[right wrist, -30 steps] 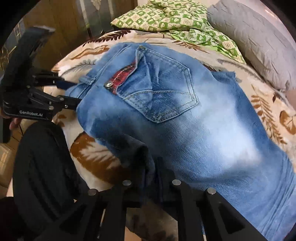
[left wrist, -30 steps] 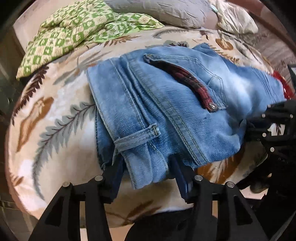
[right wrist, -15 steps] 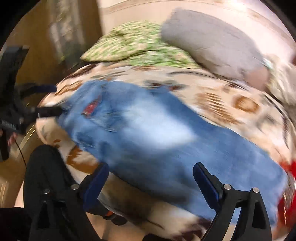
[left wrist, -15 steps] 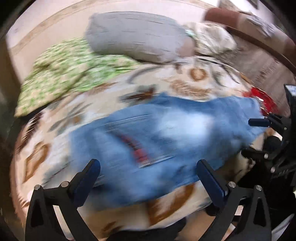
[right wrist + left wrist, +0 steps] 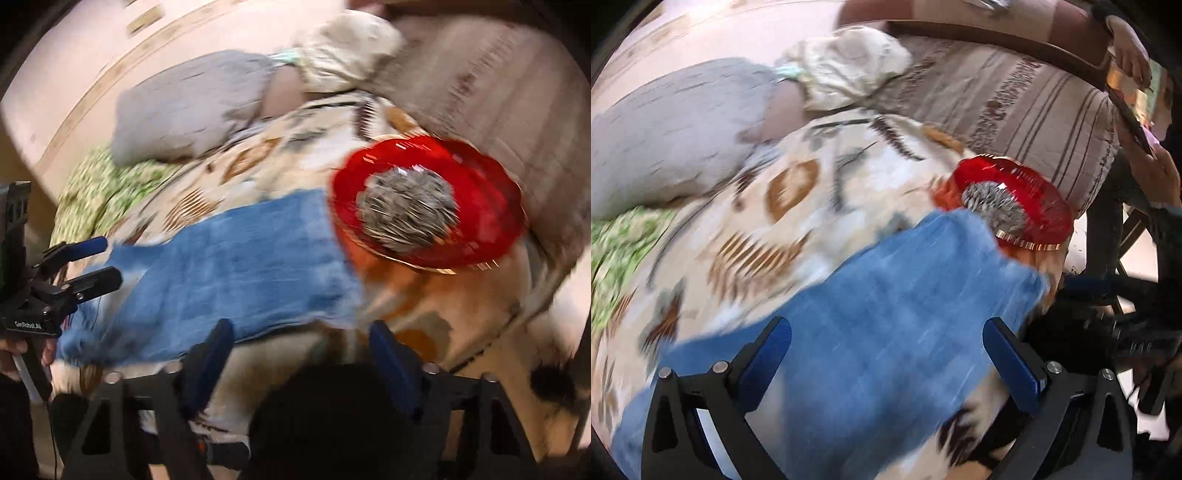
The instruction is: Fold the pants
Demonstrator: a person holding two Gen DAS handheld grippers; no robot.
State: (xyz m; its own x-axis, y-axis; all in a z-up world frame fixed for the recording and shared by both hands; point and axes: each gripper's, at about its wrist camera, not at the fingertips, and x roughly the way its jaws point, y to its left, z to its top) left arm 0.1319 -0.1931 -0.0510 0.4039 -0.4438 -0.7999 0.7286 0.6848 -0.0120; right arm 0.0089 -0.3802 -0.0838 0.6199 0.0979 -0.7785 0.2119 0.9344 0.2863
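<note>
Pants (image 5: 886, 332) flat on bedspread (image 5: 798, 206), beneath spread empty left tongs (image 5: 886, 354)

Both wrist cameras look steeply down over their own fingers from the near edge of the bed, close above the blue pants (image 5: 886, 332) on the leaf-print blanket (image 5: 798, 206). The two views share the pants (image 5: 236, 266), red dish (image 5: 428, 206) and grey pillow (image 5: 192, 107); both are motion-blurred. The left gripper (image 5: 99, 262) shows at the right view's left edge.

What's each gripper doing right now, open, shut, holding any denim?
Left gripper: open wide, nothing gripped, above the jeans.
Right gripper: open, jaws just narrowed a little, nothing between them.
</note>
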